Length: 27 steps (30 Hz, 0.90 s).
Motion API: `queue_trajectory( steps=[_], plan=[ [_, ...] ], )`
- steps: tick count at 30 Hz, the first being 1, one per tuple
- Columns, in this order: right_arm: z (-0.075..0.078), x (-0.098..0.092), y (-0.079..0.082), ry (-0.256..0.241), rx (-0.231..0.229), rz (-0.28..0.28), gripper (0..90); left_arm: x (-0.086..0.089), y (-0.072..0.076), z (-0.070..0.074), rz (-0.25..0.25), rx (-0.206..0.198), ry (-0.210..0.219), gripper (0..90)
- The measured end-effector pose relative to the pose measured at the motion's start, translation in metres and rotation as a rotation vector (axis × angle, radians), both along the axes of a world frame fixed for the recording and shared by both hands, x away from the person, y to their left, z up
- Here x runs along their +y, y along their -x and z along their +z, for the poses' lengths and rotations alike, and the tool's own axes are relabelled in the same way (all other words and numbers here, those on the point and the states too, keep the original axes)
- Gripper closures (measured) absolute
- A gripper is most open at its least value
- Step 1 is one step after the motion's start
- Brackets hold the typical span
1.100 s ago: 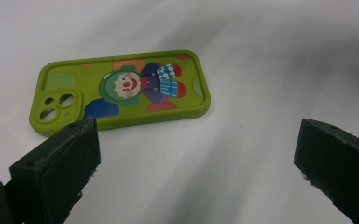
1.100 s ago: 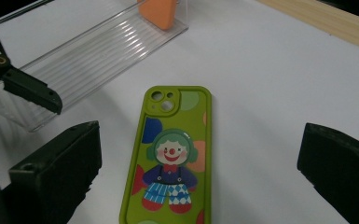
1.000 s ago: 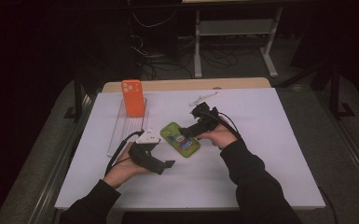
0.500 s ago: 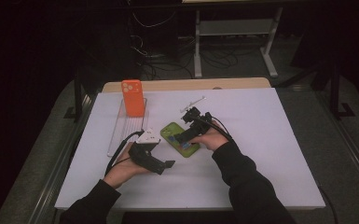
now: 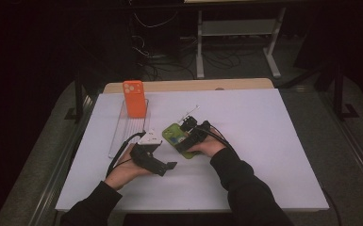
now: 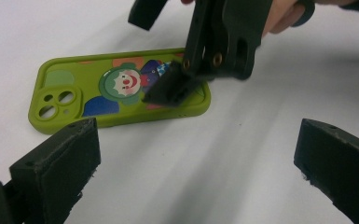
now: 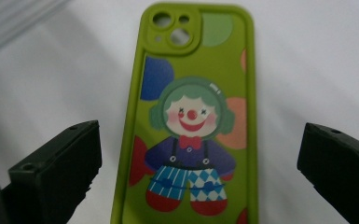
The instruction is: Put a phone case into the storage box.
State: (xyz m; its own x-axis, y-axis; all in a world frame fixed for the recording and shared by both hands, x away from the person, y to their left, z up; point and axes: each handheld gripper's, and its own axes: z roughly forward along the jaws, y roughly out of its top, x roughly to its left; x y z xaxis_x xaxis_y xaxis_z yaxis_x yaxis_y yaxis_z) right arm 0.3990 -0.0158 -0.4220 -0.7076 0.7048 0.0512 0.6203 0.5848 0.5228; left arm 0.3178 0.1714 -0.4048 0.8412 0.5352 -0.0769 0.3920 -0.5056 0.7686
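Since my right gripper (image 5: 189, 130) hangs wide open, holding nothing, over the flat green clown-print silicone phone case (image 7: 193, 116), both jaws straddle its long sides

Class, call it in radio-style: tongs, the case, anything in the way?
Right tongs open, straddling the green clown case. Left tongs open, idle beside it. Case flat on the white table. Nothing blocking.

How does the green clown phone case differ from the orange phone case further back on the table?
The green phone case with a clown print lies flat on the white table, back side up; the plain orange phone case stands upright at the far end of a clear ridged tray. The green one sits under the open right gripper; the orange one stands apart from both grippers. Both have a camera cutout at one corner.
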Motion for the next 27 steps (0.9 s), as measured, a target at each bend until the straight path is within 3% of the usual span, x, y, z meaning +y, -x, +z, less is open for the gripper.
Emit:
queue_trajectory(
  steps=[6, 14, 18, 20, 27],
  plan=[
    [-0.008, 0.005, 0.002, 0.049, 0.002, 0.001, 0.0, 0.001, -0.001, 0.0, -0.007, -0.004, -0.018, 0.0],
    [-0.016, 0.006, 0.001, 0.077, 0.025, -0.003, 1.3, 0.0, 0.0, 0.0, -0.002, -0.003, -0.021, 0.0],
    [-0.017, 0.004, 0.003, 0.052, 0.027, -0.005, 6.3, 0.0, 0.0, 0.0, 0.001, -0.002, -0.021, 0.0],
    [-0.017, 0.004, 0.004, 0.053, 0.026, -0.009, 7.6, 0.001, -0.001, 0.001, -0.008, -0.006, -0.041, 0.0],
    [-0.016, 0.006, 0.008, 0.057, 0.013, -0.005, 12.6, 0.0, -0.001, 0.0, -0.006, -0.005, -0.04, 0.0]
  ],
)
